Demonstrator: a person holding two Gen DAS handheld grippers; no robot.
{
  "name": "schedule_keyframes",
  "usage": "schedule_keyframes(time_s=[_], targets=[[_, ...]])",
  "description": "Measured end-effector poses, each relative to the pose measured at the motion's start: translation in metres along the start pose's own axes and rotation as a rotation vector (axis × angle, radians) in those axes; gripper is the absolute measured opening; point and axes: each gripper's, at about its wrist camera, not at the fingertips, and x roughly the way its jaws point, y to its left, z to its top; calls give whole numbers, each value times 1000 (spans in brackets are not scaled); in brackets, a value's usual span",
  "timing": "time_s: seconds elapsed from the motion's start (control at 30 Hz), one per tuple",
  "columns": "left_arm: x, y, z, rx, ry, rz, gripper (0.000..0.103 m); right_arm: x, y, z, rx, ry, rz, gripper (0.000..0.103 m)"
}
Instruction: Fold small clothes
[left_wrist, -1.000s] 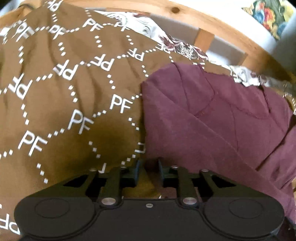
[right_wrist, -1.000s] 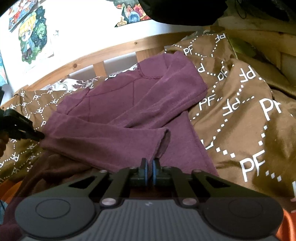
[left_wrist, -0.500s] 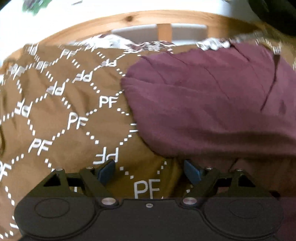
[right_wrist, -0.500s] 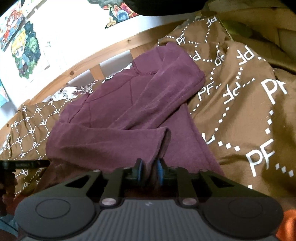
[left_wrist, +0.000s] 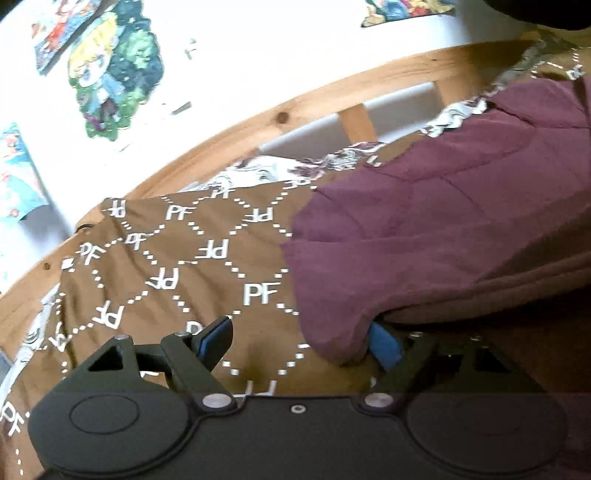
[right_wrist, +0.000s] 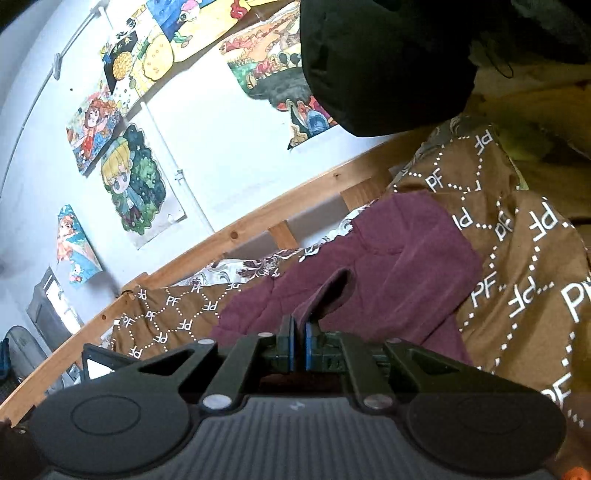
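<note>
Home bedroom: curved pine-wood bed rail, brown "PF"-monogram patterned bedspread, colourful cartoon posters taped on white wall, black garment hanging overhead.

Grippers: two, the left gripper and the right gripper.
Maroon garment: one, lying on the bedspread.
Brown bedspread: one, printed with white PF letters.
Wooden bed rail: one.
Pictures on the wall: at least five, one being the blond-figure picture.
</note>
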Motion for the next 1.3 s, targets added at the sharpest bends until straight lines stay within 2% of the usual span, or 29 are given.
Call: schedule_keyframes(time_s=[0.1, 0.13, 0.2, 0.33, 0.4, 0.47, 0.6, 0.73, 0.77, 0.8, 0.9, 1.0, 1.07, 1.13, 1.17, 1.23, 1.3], targets=[[10, 1, -6, 23, 70, 44, 70, 3, -4, -2, 17, 9, -13, 7], [16, 2, -10, 26, 106, 42, 69, 1, -5, -2, 20, 6, -15, 7], [22, 6, -17, -6, 155, 42, 59, -1, -8, -4, 27, 7, -17, 7], [20, 21, -13, -113, 121, 0, 55, 0, -9, -7, 27, 20, -37, 7], [17, 22, -11, -124, 83, -37, 55, 2, -11, -9, 32, 33, -46, 7], [12, 13, -13, -61, 73, -33, 55, 3, -13, -11, 44, 45, -51, 7], [7, 3, -25, 12, 116, -77, 57, 0, -14, -9, 48, 32, -51, 7], [-2, -2, -25, 43, 59, -129, 73, -3, -12, -6, 44, 12, -33, 7], [-3, -5, -24, 49, 43, -153, 74, -3, -11, -6, 43, 10, -27, 7], [-4, -9, -22, 69, 27, -159, 74, -3, -11, -5, 43, 11, -23, 7], [2, -23, -18, 124, 11, -104, 75, -3, -10, -6, 39, 15, -19, 7], [15, -15, -13, 53, 41, -31, 74, -1, -11, -6, 37, 22, -24, 7], [23, -1, -9, -18, 66, 21, 64, -1, -13, -8, 34, 29, -36, 7], [27, 14, -7, -85, 80, 87, 38, 0, -15, -10, 36, 36, -49, 7], [28, 23, -6, -124, 87, 104, 36, 0, -17, -11, 34, 40, -62, 7], [28, 38, -6, -221, 88, 76, 36, 3, -20, -14, 39, 62, -76, 7], [26, 43, -8, -239, 80, 52, 36, 6, -24, -19, 55, 86, -78, 7]])
